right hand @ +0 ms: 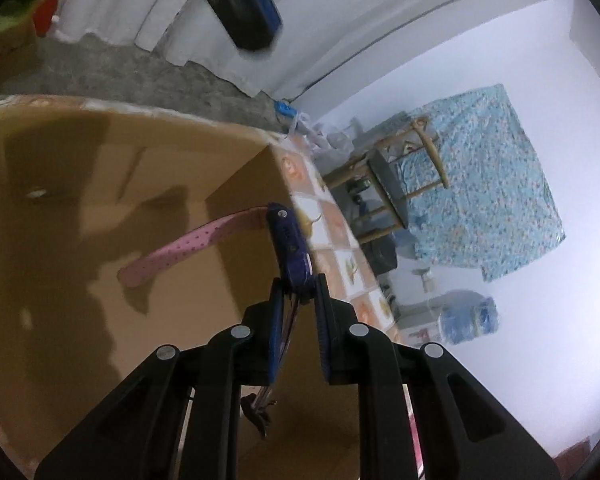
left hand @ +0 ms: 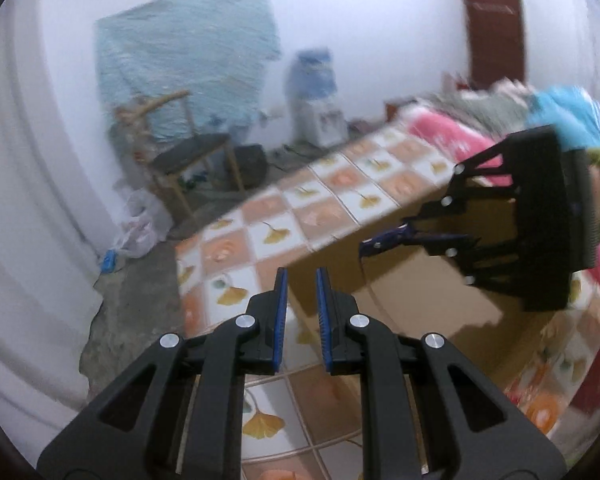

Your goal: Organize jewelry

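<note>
Holding one blue clasp piece (right hand: 289,240) between nearly closed fingers, right gripper (right hand: 298,280) hangs over one open cardboard box (right hand: 100,184). One pink dotted strap (right hand: 188,246) trails ahead-left off the clasp, into the box. Left gripper (left hand: 302,276) nearly closed, nothing in it, aimed at the box edge. Checkered cloth (left hand: 300,208) under the box; one wooden chair (left hand: 188,160) beyond. Gloved hand (left hand: 568,120) carries the tilted right gripper.
</note>
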